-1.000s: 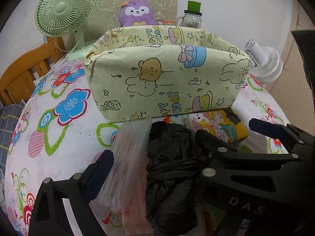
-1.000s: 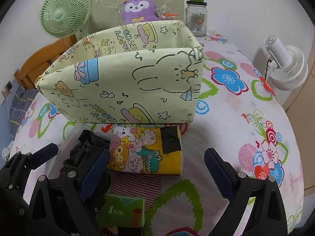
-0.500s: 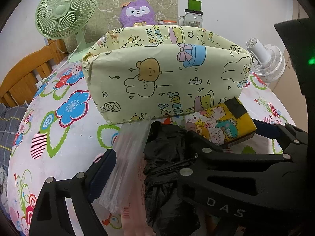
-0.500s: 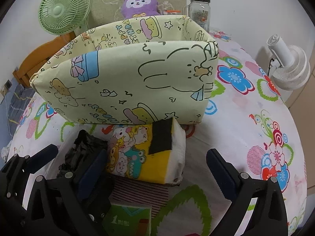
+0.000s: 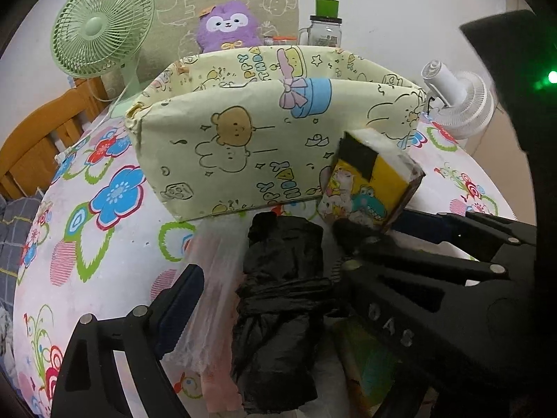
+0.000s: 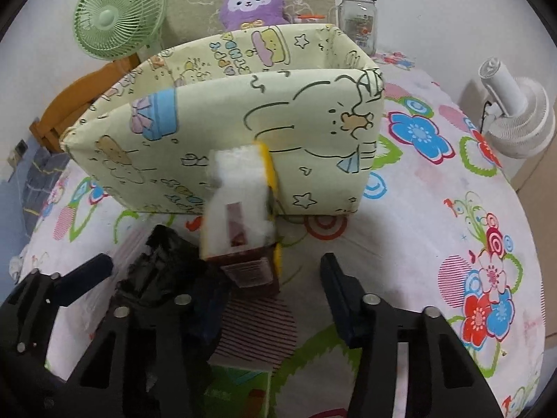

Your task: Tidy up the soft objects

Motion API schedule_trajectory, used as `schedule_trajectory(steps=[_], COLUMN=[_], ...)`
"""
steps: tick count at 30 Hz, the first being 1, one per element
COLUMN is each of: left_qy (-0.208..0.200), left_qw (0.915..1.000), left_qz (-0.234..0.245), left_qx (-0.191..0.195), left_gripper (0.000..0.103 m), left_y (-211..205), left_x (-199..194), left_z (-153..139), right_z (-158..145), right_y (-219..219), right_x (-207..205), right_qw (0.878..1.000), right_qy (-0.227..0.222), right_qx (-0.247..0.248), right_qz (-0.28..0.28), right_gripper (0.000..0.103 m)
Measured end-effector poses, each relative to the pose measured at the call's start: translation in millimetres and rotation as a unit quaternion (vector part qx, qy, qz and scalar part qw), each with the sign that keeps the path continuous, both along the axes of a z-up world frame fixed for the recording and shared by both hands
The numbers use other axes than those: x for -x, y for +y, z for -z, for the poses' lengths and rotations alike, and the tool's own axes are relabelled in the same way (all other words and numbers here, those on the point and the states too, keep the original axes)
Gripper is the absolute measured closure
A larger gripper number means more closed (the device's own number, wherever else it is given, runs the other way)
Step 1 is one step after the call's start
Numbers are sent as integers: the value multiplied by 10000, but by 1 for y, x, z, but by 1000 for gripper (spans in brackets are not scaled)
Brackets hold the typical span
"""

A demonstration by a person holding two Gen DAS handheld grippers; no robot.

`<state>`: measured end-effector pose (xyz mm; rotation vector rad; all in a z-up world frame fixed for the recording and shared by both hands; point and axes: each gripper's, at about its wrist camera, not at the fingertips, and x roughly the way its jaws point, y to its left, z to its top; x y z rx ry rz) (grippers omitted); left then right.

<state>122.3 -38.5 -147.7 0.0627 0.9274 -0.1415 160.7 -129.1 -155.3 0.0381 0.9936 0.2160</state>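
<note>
A pale yellow cartoon-print fabric bin (image 5: 264, 139) stands open on the flowered table; it also shows in the right wrist view (image 6: 222, 132). A yellow cartoon tissue pack (image 5: 372, 184) stands tipped up on its edge against the bin's front, also in the right wrist view (image 6: 243, 209). My right gripper (image 6: 275, 289) is open, its left finger under the pack and its right finger apart. My left gripper (image 5: 268, 261) is open around a black crumpled bag (image 5: 282, 278) and a clear plastic pack (image 5: 216, 278). A green tissue pack (image 6: 240, 390) lies low in the right wrist view.
A green desk fan (image 5: 101, 31), a purple plush toy (image 5: 228, 26) and a glass jar with a green lid (image 5: 325, 24) stand behind the bin. A white fan (image 5: 456, 101) sits at the right edge. A wooden chair back (image 5: 38, 136) is at the left.
The yellow tissue pack has been tipped from lying flat to standing on its edge against the bin. My right gripper moved forward under it. The left gripper stayed open around the black bag.
</note>
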Motion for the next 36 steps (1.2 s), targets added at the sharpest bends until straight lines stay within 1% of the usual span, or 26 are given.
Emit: schedule_trajectory(steps=[2,4,5,6,10,11,12,15,16,18,24,26,27,28,29,33,36], left_qy=[-29,-53,-43,-15,-19,-54,-95,-172,-187,-202,-86,-108,-110,-98,-54,100,69], left_qw=[9999,9997,9996,9994,9991,9992,9992,9994,9995,9996,9999,9999,9999,9999,10000,9994,9993], left_qz=[-117,-218,-262,-301,-347,-346,-358,-285,-252,-170,-72,-79,-58,-42,-36,-87,-95], left_qx=[-43,22,76,149,236,211,171,56,58,74,-4,-10,-14,-9,20,315,356], left_gripper=[10,10,10,10,11,14,18,23,25,31,39,41,47,52,56,63,66], left_y=[2,8,11,14,16,15,14,8,7,3,-6,-7,-8,-9,-9,-3,1], left_x=[1,1,2,1,2,4,5,10,12,14,16,16,16,16,15,12,11], left_z=[-2,-4,-5,-5,-8,-10,-11,-14,-15,-17,-9,-9,-8,-8,-6,-3,-5], right_z=[-3,-5,-7,-10,-17,-18,-20,-22,-23,-24,-27,-27,-27,-27,-27,-26,-27], right_y=[1,0,0,0,0,0,0,-1,-2,-3,-6,-6,-6,-5,-5,-2,-1], right_x=[2,3,4,4,9,10,12,16,18,20,27,28,29,29,30,31,30], right_qw=[10000,9999,9998,9998,9993,9992,9992,9991,9991,9991,9991,9990,9991,9991,9991,9991,9991], right_qy=[-73,-147,-172,-200,-340,-363,-379,-404,-402,-405,-426,-427,-418,-408,-407,-402,-398], right_qx=[50,71,46,39,70,70,58,50,49,25,3,1,-1,-8,-10,5,9], right_qz=[-21,-30,-44,-60,-111,-119,-128,-129,-132,-107,-91,-92,-99,-105,-106,-154,-157], right_gripper=[60,66,72,75,79,80,80,80,80,80,80,80,80,80,80,80,80])
